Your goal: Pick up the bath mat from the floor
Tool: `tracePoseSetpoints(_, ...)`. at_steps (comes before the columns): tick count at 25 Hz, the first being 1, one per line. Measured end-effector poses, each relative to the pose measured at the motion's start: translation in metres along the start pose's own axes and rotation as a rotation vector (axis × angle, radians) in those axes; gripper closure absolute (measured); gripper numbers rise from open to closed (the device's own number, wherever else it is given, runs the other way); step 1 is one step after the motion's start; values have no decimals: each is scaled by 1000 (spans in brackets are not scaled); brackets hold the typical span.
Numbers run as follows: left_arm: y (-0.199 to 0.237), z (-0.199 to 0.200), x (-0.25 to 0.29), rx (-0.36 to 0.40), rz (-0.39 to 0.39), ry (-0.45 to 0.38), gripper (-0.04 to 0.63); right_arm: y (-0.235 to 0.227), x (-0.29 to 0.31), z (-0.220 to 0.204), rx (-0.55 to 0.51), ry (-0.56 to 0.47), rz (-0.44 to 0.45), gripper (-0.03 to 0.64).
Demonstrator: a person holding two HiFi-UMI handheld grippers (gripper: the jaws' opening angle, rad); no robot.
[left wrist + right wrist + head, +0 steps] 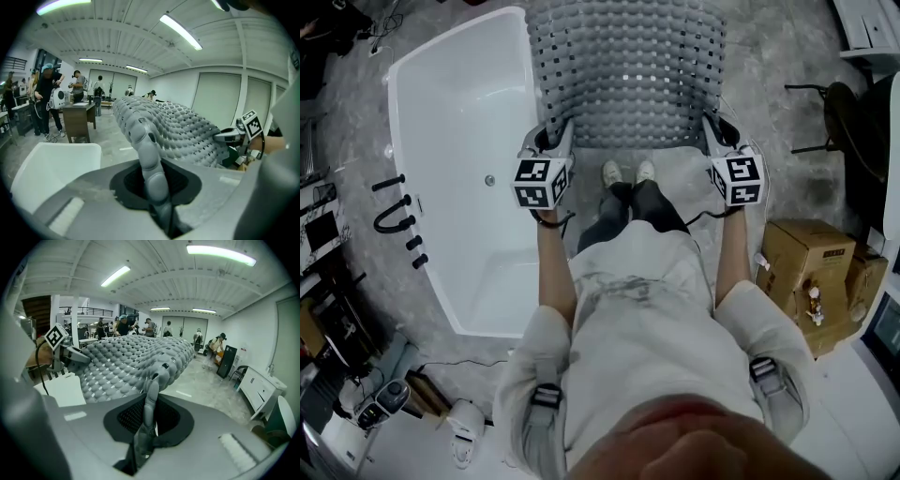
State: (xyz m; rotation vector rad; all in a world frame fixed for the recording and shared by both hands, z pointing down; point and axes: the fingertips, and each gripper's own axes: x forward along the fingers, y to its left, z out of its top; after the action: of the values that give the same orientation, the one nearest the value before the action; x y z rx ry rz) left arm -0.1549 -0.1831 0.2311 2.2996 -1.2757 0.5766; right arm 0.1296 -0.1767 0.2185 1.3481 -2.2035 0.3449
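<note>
The grey bath mat (623, 70), knobbly and full of holes, hangs stretched out flat above the floor in front of me. My left gripper (555, 142) is shut on its near left corner and my right gripper (715, 131) is shut on its near right corner. In the left gripper view the bath mat (178, 129) runs away from the left gripper (157, 187), its edge pinched between the jaws. In the right gripper view the bath mat (131, 362) spreads to the left, and the right gripper (145, 427) pinches its corner.
A white bathtub (459, 159) stands to my left, with black tap fittings (394, 211) beside it. Cardboard boxes (811, 272) sit at my right and a black chair (834, 112) further back. People and desks fill the far end of the room (61, 103). My feet (628, 173) stand under the mat's near edge.
</note>
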Motion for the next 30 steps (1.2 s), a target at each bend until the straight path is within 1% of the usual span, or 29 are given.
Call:
tracePoseSetpoints(5,5,46,-31,32,-11,-60,538,7,-22,55,-39,-69,-15,581)
tracePoseSetpoints(9,-18,69,-49,77,-22,-99,540,-3,-51,73,-70,-121,-18,581)
tracePoseSetpoints(18,-29,125,-91,143,-13,-200,540,1,-97,136,-130,-234,-25,581)
tracePoseSetpoints(23,-35,144,-113,169,-6,-247,540,6,-116,156,-155,-281,-40,581)
tracePoseSetpoints(30,-35,155,-130,163,7,-282,540,12,-126,172,-181,-311,-59,583)
